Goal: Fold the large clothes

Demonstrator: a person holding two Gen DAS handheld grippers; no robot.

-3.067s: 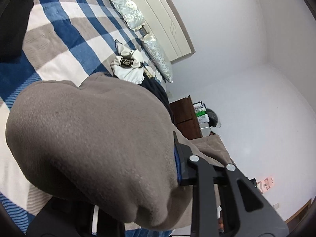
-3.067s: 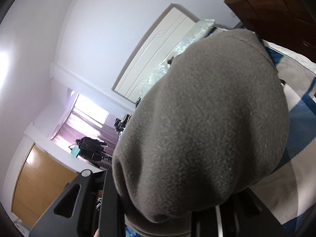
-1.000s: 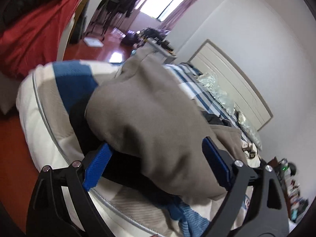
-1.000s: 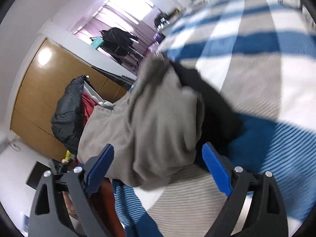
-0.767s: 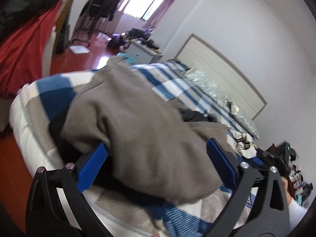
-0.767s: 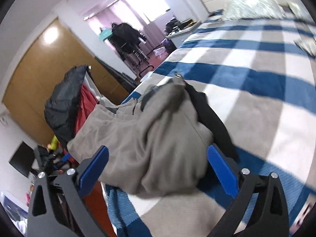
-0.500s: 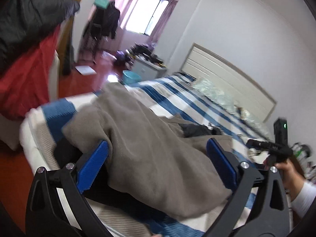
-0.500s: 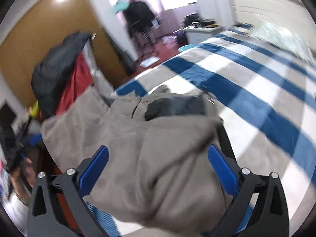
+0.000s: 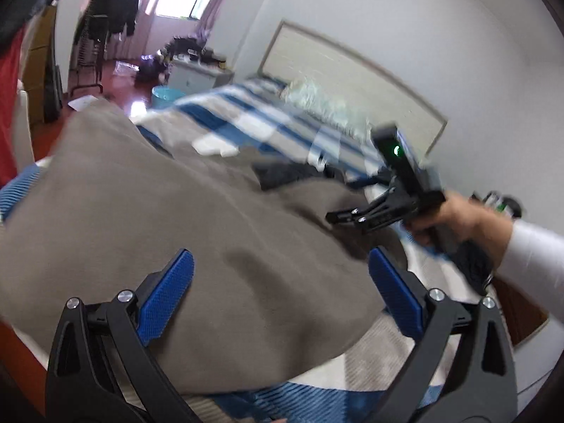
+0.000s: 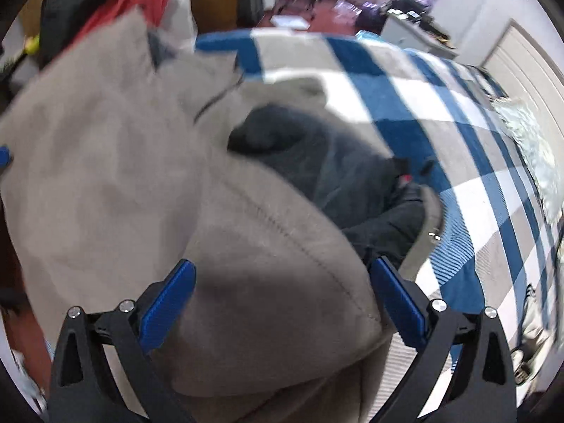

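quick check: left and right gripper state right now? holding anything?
Left gripper: open, fingers wide apart over the grey garment, gripping nothing.
Right gripper: open, fingers spread above the same garment, gripping nothing.

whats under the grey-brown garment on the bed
A dark garment shows from under the grey-brown garment, and both lie on the blue checked bedcover. How far the dark one reaches underneath is covered.

Bed [image 10: 405, 112], blue-white-grey check cover; grey garment [image 10: 116, 194] heaped on near corner, pillows [image 9: 328, 105] possibly at headboard.
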